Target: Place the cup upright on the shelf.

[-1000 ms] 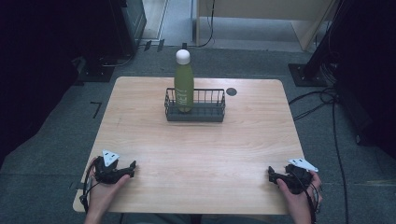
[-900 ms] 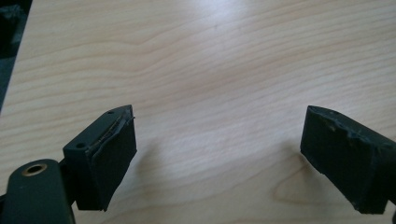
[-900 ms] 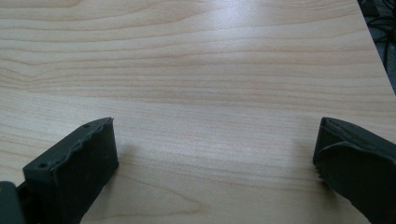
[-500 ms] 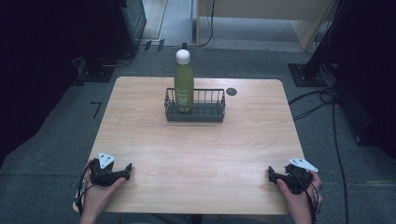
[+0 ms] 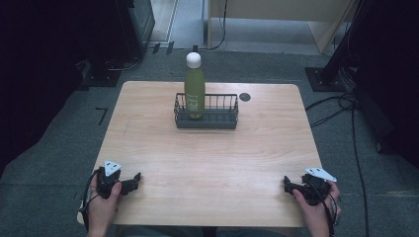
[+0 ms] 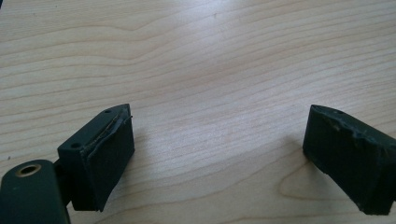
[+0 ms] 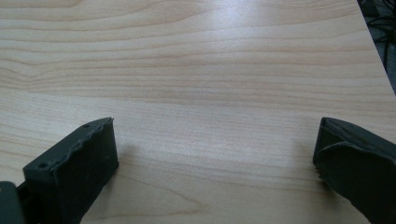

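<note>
A green bottle (image 5: 194,91) with a white cap stands upright in the left end of a black wire basket (image 5: 217,121) at the far middle of the wooden table (image 5: 207,163). My left gripper (image 5: 136,178) rests near the table's front left corner. Its jaws have just been opening, and in the left gripper view the left gripper (image 6: 217,149) is open with bare wood between the pads. My right gripper (image 5: 287,183) lies near the front right corner; in the right gripper view the right gripper (image 7: 215,154) is open over bare wood. Both are far from the basket.
A small dark round spot (image 5: 244,97) sits on the table just behind the basket's right end. Cables (image 5: 346,106) run over the grey floor to the right of the table. Dark equipment stands at the back left and right.
</note>
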A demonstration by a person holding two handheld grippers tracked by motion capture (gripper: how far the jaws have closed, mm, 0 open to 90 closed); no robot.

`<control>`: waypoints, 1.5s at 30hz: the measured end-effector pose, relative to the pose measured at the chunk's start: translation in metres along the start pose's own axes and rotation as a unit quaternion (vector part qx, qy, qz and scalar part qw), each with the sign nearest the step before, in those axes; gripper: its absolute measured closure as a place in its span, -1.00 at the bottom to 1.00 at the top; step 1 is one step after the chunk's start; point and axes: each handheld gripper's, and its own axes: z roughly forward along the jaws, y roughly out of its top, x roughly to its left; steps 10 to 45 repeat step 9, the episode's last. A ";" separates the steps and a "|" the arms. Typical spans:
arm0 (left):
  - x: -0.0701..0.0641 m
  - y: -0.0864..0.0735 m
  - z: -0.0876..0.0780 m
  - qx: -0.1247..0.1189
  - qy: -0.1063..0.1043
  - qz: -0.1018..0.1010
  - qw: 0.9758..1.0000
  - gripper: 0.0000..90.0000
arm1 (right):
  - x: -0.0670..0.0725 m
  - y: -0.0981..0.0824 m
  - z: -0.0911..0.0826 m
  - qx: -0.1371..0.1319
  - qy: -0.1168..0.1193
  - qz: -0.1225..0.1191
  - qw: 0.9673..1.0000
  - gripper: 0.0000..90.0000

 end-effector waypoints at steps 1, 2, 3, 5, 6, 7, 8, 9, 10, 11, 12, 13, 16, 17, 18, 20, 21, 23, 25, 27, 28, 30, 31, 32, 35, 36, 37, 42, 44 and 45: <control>0.000 0.000 0.000 0.000 0.000 0.000 1.000 -0.80 | 0.000 0.000 0.000 0.000 0.000 0.000 1.000 -1.00; 0.000 0.000 0.000 0.000 0.000 0.000 1.000 -0.80 | 0.000 0.000 0.000 0.000 0.000 0.000 1.000 -1.00; 0.000 0.000 0.000 0.000 0.000 0.000 1.000 -0.80 | 0.000 0.000 0.000 0.000 0.000 0.000 1.000 -1.00; 0.000 0.000 0.000 0.000 0.000 0.000 1.000 -0.80 | 0.000 0.000 0.000 0.000 0.000 0.000 1.000 -1.00; 0.000 0.000 0.000 0.001 -0.001 0.001 1.000 -0.80 | 0.000 0.000 0.000 0.000 0.000 0.000 1.000 -1.00; 0.000 0.000 0.000 0.001 -0.001 0.001 1.000 -0.80 | 0.000 0.000 0.000 0.000 0.000 0.000 1.000 -1.00; 0.000 0.000 0.000 0.001 -0.001 0.001 1.000 -0.80 | 0.000 0.000 0.000 0.000 0.000 0.000 1.000 -1.00; 0.001 0.001 0.000 0.001 -0.001 0.001 1.000 -0.81 | 0.000 0.000 0.000 0.000 0.000 0.000 1.000 -1.00; 0.001 0.001 0.000 0.001 -0.001 0.001 1.000 -0.81 | 0.000 0.000 0.000 0.000 0.000 0.000 1.000 -1.00; 0.001 0.001 0.000 0.001 -0.001 0.001 1.000 -0.81 | 0.000 0.000 0.000 0.000 0.000 0.000 1.000 -1.00; 0.001 0.001 0.000 0.001 -0.001 0.001 1.000 -0.81 | 0.000 0.000 0.000 0.000 0.000 0.000 1.000 -1.00; 0.001 0.001 0.000 0.001 -0.001 0.001 1.000 -0.81 | 0.000 0.000 0.000 0.000 0.000 0.000 1.000 -1.00; 0.001 0.001 0.000 0.001 -0.001 0.001 1.000 -0.81 | 0.000 0.000 0.000 0.000 0.000 0.000 1.000 -1.00; 0.001 0.001 0.000 0.001 -0.001 0.001 1.000 -0.81 | 0.000 0.000 0.000 0.000 0.000 0.000 1.000 -1.00; 0.001 0.001 0.000 0.001 -0.001 0.001 1.000 -0.81 | 0.000 0.000 0.000 0.000 0.000 0.000 1.000 -1.00; 0.001 0.001 0.000 0.001 -0.001 0.001 1.000 -0.81 | 0.000 0.000 0.000 0.000 0.000 0.000 1.000 -1.00; 0.001 0.001 0.000 0.001 -0.001 0.001 1.000 -0.81 | 0.000 0.000 0.000 0.000 0.000 0.000 1.000 -1.00; 0.001 0.001 0.000 0.001 -0.001 0.001 1.000 -0.81 | 0.000 0.000 0.000 0.000 0.000 0.000 1.000 -1.00; 0.001 0.001 0.000 0.001 -0.001 0.001 1.000 -0.81 | 0.000 0.000 0.000 0.000 0.000 0.000 1.000 -1.00; 0.001 0.001 0.000 0.001 -0.001 0.001 1.000 -0.81 | 0.000 0.000 0.000 0.000 0.000 0.000 1.000 -1.00; 0.001 0.001 0.000 0.001 -0.001 0.001 1.000 -0.81 | 0.000 0.000 0.000 0.000 0.000 0.000 1.000 -1.00; 0.001 0.001 0.000 0.001 -0.001 0.001 1.000 -0.81 | 0.000 0.000 0.000 0.000 0.000 0.000 1.000 -1.00; 0.001 0.001 0.000 0.001 -0.001 0.001 1.000 -0.81 | 0.000 0.000 0.000 0.000 0.000 0.000 1.000 -1.00; 0.001 0.001 0.000 0.001 -0.001 0.001 1.000 -0.81 | 0.000 0.000 0.000 0.000 0.000 0.000 1.000 -1.00; 0.001 0.001 0.000 0.001 -0.001 0.001 1.000 -0.81 | 0.000 0.000 0.000 0.000 0.000 0.000 1.000 -1.00; 0.001 0.001 0.000 0.001 -0.001 0.001 1.000 -0.81 | 0.000 0.000 0.000 0.000 0.000 0.000 1.000 -1.00; 0.001 0.001 0.000 0.001 -0.001 0.001 1.000 -0.81 | 0.000 0.000 0.000 0.000 0.000 0.000 1.000 -1.00; 0.001 0.001 0.000 0.001 -0.001 0.001 1.000 -0.81 | 0.000 0.000 0.000 0.000 0.000 0.000 1.000 -1.00; 0.001 0.001 0.000 0.001 -0.001 0.001 1.000 -0.81 | 0.000 0.000 0.000 0.000 0.000 0.000 1.000 -1.00; 0.001 0.001 0.000 0.001 -0.001 0.001 1.000 -0.81 | 0.000 0.000 0.000 0.000 0.000 0.000 1.000 -1.00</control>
